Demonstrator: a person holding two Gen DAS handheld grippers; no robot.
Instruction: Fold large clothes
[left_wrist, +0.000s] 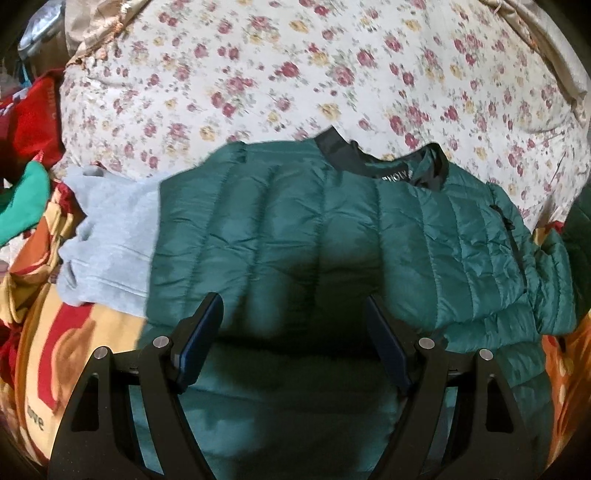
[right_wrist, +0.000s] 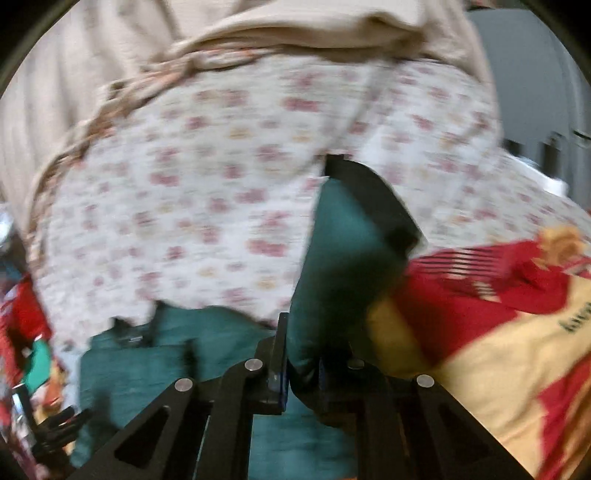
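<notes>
Green puffer jacket (left_wrist: 295, 229) on bed: light, soft, slippery.
Right claw (right_wrist: 301, 365) was clamped on its cuffed sleeve end; left claw (left_wrist: 295, 332) gaped wide, empty, over the body.

Soft, even indoor light with no glare fills both fisheye views, whose corners fall to black and whose edges bow, the left wrist view only mildly smeared with a dark shadow on the green puffer jacket (left_wrist: 295, 229), the right wrist view heavily motion-blurred across the floral sheet (right_wrist: 207, 192).
</notes>
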